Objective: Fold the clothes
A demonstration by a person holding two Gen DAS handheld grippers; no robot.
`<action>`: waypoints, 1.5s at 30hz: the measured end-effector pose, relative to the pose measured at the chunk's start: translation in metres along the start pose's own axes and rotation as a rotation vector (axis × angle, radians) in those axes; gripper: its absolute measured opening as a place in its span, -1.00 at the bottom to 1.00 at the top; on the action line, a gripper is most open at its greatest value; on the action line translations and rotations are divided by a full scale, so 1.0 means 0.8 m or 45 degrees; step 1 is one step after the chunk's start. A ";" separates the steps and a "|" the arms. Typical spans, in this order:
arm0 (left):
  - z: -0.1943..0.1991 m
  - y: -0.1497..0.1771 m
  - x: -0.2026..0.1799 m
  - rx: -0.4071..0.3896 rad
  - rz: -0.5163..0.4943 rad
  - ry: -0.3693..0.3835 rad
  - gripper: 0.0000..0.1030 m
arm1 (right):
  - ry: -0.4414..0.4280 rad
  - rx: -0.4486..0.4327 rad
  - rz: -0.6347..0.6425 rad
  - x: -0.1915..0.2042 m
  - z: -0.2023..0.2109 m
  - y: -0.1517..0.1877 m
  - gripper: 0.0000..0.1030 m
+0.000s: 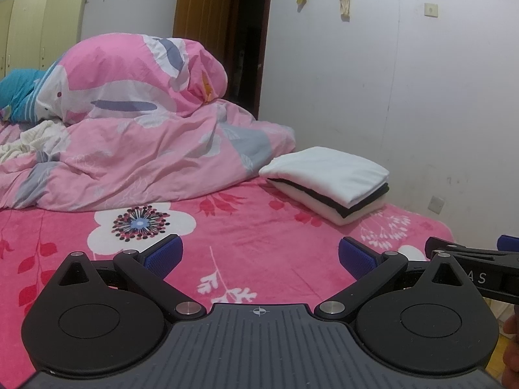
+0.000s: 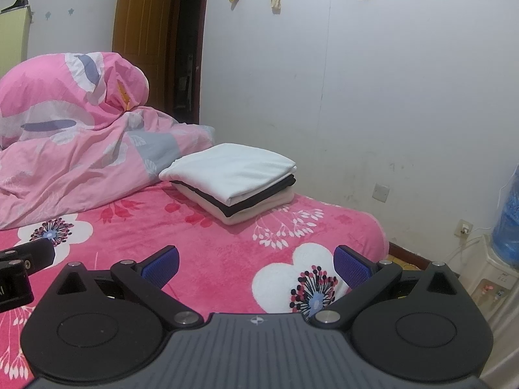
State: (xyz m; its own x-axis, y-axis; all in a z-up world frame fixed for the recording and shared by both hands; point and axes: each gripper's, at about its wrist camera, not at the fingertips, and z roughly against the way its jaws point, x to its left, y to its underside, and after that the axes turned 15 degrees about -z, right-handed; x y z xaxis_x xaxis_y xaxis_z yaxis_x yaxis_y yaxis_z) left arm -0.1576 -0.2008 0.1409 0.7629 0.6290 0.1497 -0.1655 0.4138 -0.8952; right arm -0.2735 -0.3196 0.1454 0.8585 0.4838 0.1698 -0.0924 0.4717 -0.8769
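So both your grippers hang low over the near edge of the bed [image 1: 246, 223], side by side and empty. Your left gripper [image 1: 259, 257] has its blue ribbed pads wide apart, nothing between them; your right gripper [image 2: 256, 261] is spread the same way, also holding nothing. From the left wrist view you catch the right one just beside it at the frame's right border.

Folded clothes [image 2: 232, 178] sit toward the bed's far right corner, near the wall [image 2: 389, 97], apart from both grippers. It's a neat three-layer stack: a white piece on top, a black one in the middle, a cream one below, edges roughly squared and folds facing you. Parked there, probably, to keep the near middle of the bed free as a folding area. Looks like soft knit cotton; should flop if you lift by one edge.

The bed cover is plush pink fleece with big white flower prints, grippy nap. A pink floral duvet [image 1: 139, 123] is heaped at the far left side, crumpled and puffy, pushed back out of the way.

No unfolded garment shows near you, so judging by this, you're between items or finished.
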 end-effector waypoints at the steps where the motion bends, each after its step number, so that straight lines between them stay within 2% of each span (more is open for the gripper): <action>1: 0.000 0.000 0.000 0.000 -0.001 0.000 1.00 | 0.001 -0.001 0.000 0.000 0.000 0.000 1.00; 45: -0.001 0.007 0.004 0.014 0.010 0.002 1.00 | -0.002 0.009 0.003 0.002 0.002 0.003 1.00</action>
State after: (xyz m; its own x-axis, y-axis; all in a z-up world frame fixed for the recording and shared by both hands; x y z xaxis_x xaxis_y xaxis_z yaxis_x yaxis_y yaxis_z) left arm -0.1559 -0.1968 0.1361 0.7623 0.6315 0.1418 -0.1788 0.4160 -0.8916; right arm -0.2729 -0.3166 0.1438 0.8573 0.4865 0.1683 -0.0983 0.4755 -0.8742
